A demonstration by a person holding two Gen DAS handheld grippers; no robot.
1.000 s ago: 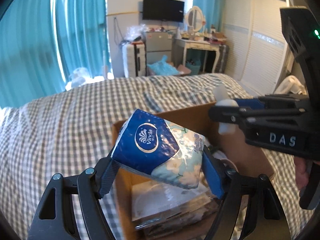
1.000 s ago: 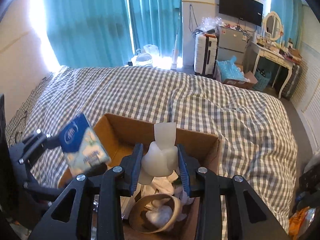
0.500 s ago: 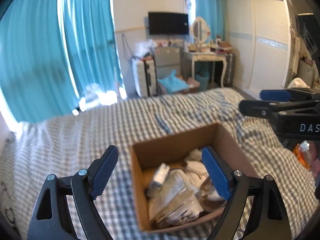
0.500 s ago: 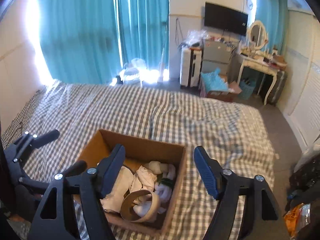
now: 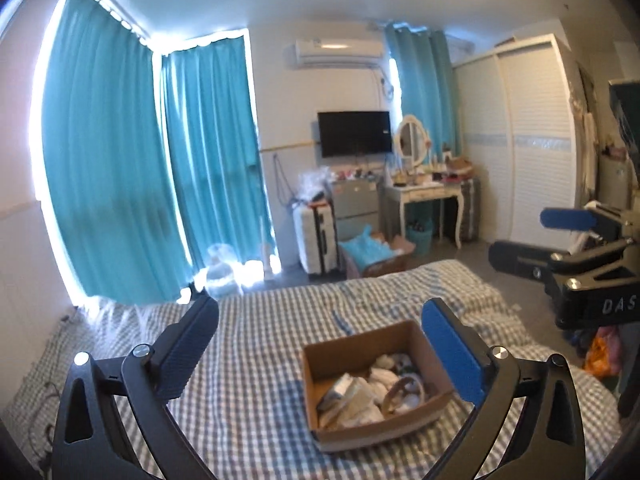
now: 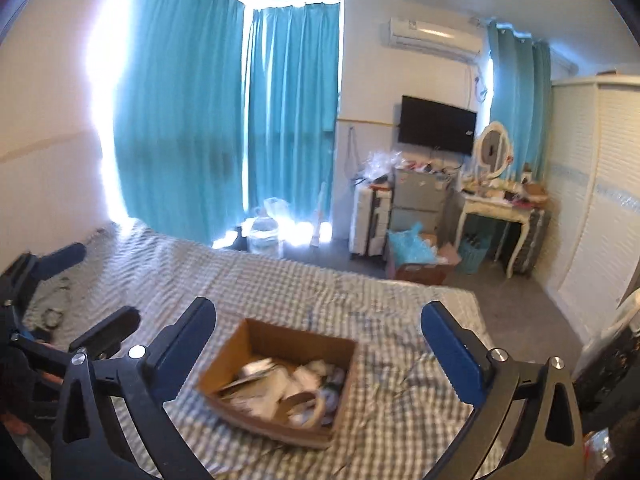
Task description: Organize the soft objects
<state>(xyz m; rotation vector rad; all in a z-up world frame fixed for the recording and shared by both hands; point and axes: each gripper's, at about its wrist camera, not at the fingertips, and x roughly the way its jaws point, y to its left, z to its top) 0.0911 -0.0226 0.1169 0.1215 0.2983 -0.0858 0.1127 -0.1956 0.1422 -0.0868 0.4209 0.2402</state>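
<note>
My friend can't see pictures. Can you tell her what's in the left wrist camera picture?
The left hand-held gripper is open and empty, above a cardboard box of soft white things on a checked bed. The right hand-held gripper is open too, at the right edge. Behind are teal curtains, a TV and a dressing table.

Left gripper [image 5: 320, 344]: black plastic frame, triangular cut-outs, silver screws.
Left pads [image 5: 450, 354]: blue, ribbed.
Right gripper [image 6: 318, 344]: same black frame, blue pads [image 6: 450, 354], silver screws.
Marking: white "DAS" lettering on the right gripper's side, possibly cut off at the edge.
</note>
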